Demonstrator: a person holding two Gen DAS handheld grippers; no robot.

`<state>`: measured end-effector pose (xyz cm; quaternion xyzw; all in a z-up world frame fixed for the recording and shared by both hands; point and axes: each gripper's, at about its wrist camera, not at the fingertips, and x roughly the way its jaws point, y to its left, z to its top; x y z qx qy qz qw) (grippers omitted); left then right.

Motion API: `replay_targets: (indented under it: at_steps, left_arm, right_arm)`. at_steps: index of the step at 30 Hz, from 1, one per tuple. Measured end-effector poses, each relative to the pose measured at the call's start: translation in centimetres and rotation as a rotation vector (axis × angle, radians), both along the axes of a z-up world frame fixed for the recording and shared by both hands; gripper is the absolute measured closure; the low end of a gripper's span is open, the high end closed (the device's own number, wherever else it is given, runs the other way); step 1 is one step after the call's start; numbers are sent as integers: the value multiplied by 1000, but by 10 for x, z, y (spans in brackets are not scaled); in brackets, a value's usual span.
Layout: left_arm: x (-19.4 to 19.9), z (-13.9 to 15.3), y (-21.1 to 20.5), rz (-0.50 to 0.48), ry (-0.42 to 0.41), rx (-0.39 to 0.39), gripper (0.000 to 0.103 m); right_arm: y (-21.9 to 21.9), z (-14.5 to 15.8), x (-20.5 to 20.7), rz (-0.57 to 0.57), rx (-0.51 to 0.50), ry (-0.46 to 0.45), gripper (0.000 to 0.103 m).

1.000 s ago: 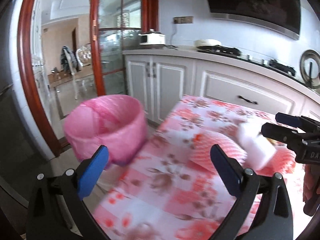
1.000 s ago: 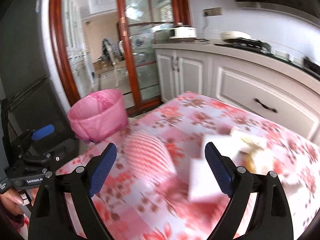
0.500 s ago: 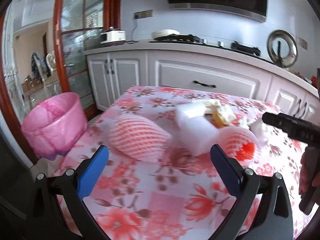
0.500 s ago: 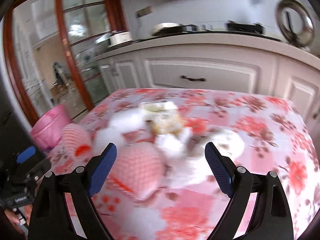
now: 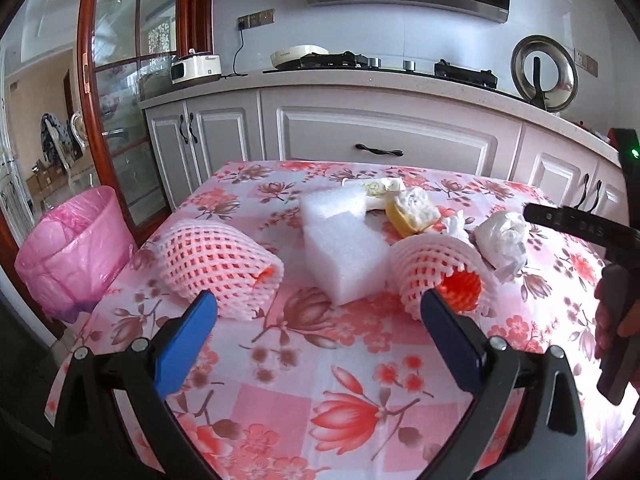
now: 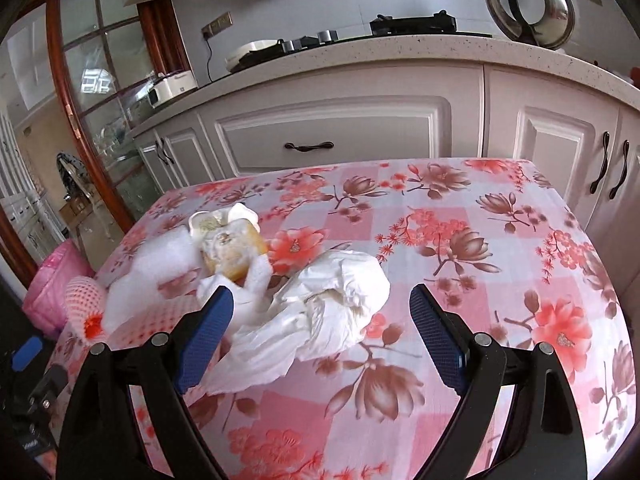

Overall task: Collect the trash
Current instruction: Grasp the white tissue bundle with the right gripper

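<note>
We look over a table under a floral tablecloth point(image 5: 360, 368), with a pink-lined bin point(image 5: 70, 248) standing off its left edge, well apart from the litter heaped mid-table. The biggest piece is a white foam block point(image 5: 344, 252), which we judge light and stiff enough to pinch across its flat sides. Flanking it lie two pink foam fruit nets, the left net point(image 5: 216, 260) and the right net point(image 5: 440, 276), both springy and nearly weightless, so a squeeze through the mesh wall should hold them. Nearer our right side sits a crumpled white tissue wad point(image 6: 332, 312), soft and compressible, best taken through its bulky middle. Behind it rests a yellow food scrap point(image 6: 236, 252) beside a small wrapper, likely crumbly and perhaps greasy. Our left gripper point(image 5: 320, 336) hovers over the cloth, tilted downward, jaws spread wide and empty, aimed between the left net and the block. Our right gripper point(image 6: 322, 330) points down too, jaws wide apart and straddling the tissue wad without pressing it.
</note>
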<state>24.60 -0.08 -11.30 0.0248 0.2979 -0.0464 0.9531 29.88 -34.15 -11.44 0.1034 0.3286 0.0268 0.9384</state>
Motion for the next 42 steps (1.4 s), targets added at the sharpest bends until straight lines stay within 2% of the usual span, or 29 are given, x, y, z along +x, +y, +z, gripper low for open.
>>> replay_targets:
  at_steps: [8, 16, 19, 20, 23, 26, 33, 40, 42]
  left_arm:
    - [4, -7, 15, 40, 16, -5, 5]
    - [9, -10, 24, 53, 26, -37, 5]
    - [11, -11, 20, 38, 25, -34, 5]
    - [12, -11, 19, 32, 25, -33, 5]
    - [16, -10, 12, 11, 28, -45, 5]
    - [18, -8, 3, -10, 18, -47, 5]
    - [29, -4, -19, -53, 13, -41, 5]
    - [70, 4, -14, 45, 7, -115, 5]
    - [82, 7, -14, 60, 6, -119, 10]
  right_arm:
    - [11, -20, 26, -25, -71, 62, 18]
    - [6, -47, 42, -48, -63, 147, 19]
    - [4, -55, 43, -42, -51, 170, 36]
    - [3, -55, 43, -36, -37, 172, 46]
    - [2, -53, 41, -31, -39, 160, 57]
    - [1, -50, 33, -9, -37, 141, 62]
    - [-7, -35, 11, 5, -8, 98, 64]
    - [-3, -13, -7, 40, -6, 39, 64]
    - [-2, -9, -11, 47, -7, 29, 64]
